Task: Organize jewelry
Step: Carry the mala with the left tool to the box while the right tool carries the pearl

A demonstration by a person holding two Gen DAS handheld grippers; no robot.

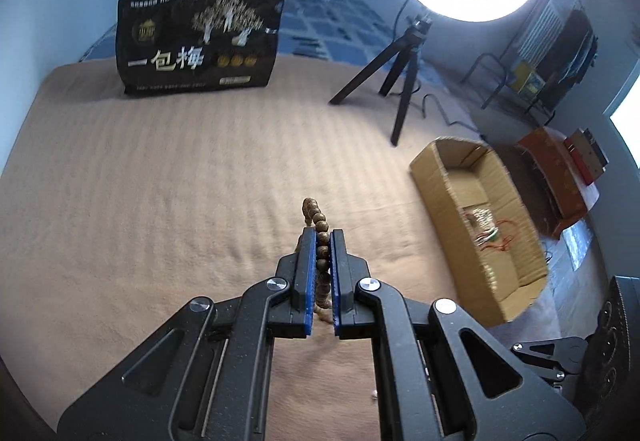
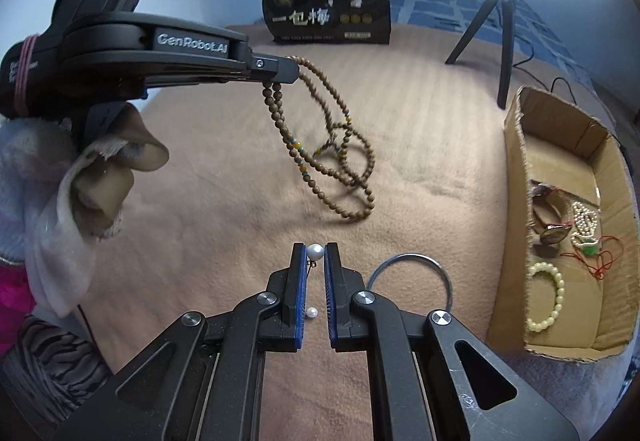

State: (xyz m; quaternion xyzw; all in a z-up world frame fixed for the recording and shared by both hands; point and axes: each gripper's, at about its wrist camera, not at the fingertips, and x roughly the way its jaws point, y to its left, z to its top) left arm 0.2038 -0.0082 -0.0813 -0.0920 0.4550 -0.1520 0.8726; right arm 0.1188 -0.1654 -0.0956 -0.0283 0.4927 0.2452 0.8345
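- The tan blanket point(image 2: 240, 201) is serving as the work surface, with a steel ring point(image 2: 412, 261) and a loose pearl point(image 2: 312, 312) lying on it, seemingly waiting their turn
- The cardboard box point(image 2: 516, 177), sitting at three o'clock in the right wrist view, is acting as the collecting tray; it is holding a pale bead bracelet point(image 2: 546, 297), a pearl string point(image 2: 585, 221), a red cord point(image 2: 604, 261) and a dark piece I cannot identify
- The wooden bead necklace point(image 2: 340, 161) is hanging at twelve o'clock, its lowest loops look close to the blanket, probably being carried to the box
- The left gripper point(image 1: 323, 237) is pinching that necklace tight between its pads
- The right gripper point(image 2: 315, 252) is squeezing a pearl earring point(image 2: 315, 251) at its tips, likely bound for the box too
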